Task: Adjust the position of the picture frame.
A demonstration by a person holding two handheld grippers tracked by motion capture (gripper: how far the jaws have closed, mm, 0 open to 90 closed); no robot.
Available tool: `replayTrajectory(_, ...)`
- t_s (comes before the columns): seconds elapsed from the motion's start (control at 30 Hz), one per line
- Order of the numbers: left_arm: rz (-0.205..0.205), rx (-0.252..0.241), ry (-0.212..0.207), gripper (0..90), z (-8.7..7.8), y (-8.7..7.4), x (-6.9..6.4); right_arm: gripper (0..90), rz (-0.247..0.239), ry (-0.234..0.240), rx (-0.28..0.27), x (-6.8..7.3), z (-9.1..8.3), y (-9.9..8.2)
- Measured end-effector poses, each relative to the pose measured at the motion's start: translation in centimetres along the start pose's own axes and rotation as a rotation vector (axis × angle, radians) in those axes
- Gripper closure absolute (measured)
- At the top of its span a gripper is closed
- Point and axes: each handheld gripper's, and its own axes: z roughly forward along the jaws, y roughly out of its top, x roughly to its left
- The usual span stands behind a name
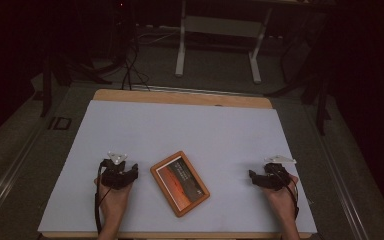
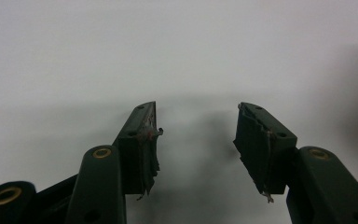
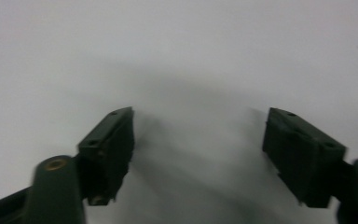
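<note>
A wooden-framed picture [image 1: 180,183] with a dark red image lies flat on the white table cover [image 1: 180,130], near the front middle. My left gripper [image 1: 118,172] rests on the cover just left of the frame, apart from it. In the left gripper view its jaws stand open [image 2: 197,119] over bare white surface, with torn tape on the pads [image 2: 149,140]. My right gripper [image 1: 271,176] rests well to the right of the frame. The right gripper view has its jaws wide open [image 3: 199,123] with nothing between them.
The white cover lies on a wooden table whose far edge [image 1: 180,97] shows beyond it. Behind the table, on the dark floor, stand the white legs of another table [image 1: 217,45] and loose cables [image 1: 130,65]. Cables trail from both grippers along the forearms.
</note>
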Motion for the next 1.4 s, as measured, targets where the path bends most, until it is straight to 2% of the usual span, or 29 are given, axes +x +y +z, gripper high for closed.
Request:
replayTrajectory(0.07,-0.004,-0.029,-0.043,48.5,-0.5,0.1,0.0,35.3,-0.047,0.011,-0.010,0.8,-0.1,0.2)
replayTrajectory(0.13,0.007,-0.040,-0.055,47.7,-0.8,0.2,-0.2,37.9,-0.077,0.016,-0.019,1.4,-0.1,0.3)
replayTrajectory(0.2,0.007,-0.040,-0.055,47.3,-0.8,0.2,-0.2,37.9,-0.085,0.016,-0.028,1.6,-0.1,0.3)
replayTrajectory(0.23,0.014,-0.045,-0.101,47.3,-1.0,0.1,-0.5,38.7,-0.085,0.016,-0.028,1.6,-0.1,0.3)
replayTrajectory(0.27,0.008,-0.047,-0.115,46.4,-1.1,0.0,-0.6,42.6,-0.095,0.034,-0.041,2.2,-0.3,0.4)
replayTrajectory(0.3,0.008,-0.047,-0.115,46.0,-1.1,0.0,-0.6,42.6,-0.095,0.034,-0.041,2.2,-0.3,0.4)
replayTrajectory(0.33,0.009,-0.054,-0.144,45.6,-1.5,-0.1,-0.9,44.4,-0.098,0.048,-0.051,2.5,-0.4,0.5)
replayTrajectory(0.47,0.039,-0.078,-0.171,45.7,-2.7,-0.2,-1.6,47.1,-0.110,0.068,-0.057,2.9,-0.4,0.5)
replayTrajectory(0.63,0.053,-0.088,-0.216,47.2,-3.4,-0.4,-2.0,49.6,-0.130,0.069,-0.049,3.3,-0.2,0.4)
replayTrajectory(0.77,0.065,-0.086,-0.222,53.5,-3.6,-0.6,-2.4,48.5,-0.134,0.078,-0.058,3.4,-0.3,0.4)
replayTrajectory(0.8,0.074,-0.091,-0.236,53.5,-3.8,-0.6,-2.6,48.4,-0.127,0.089,-0.063,3.4,-0.3,0.4)
replayTrajectory(0.93,0.087,-0.081,-0.259,68.2,-3.8,-0.6,-2.9,48.4,-0.125,0.096,-0.070,3.6,-0.3,0.3)
replayTrajectory(1.1,0.118,-0.069,-0.261,88.6,-3.9,-0.7,-3.4,49.1,-0.138,0.094,-0.078,3.9,-0.4,0.3)
replayTrajectory(1.17,0.131,-0.060,-0.270,89.3,-3.9,-0.7,-3.6,49.5,-0.140,0.093,-0.086,3.9,-0.5,0.3)
replayTrajectory(1.23,0.143,-0.051,-0.259,89.4,-3.8,-0.8,-3.9,49.6,-0.142,0.094,-0.090,3.9,-0.5,0.3)
replayTrajectory(1.4,0.143,-0.042,-0.250,89.3,-3.4,-0.9,-4.2,49.6,-0.142,0.094,-0.088,3.9,-0.4,0.3)
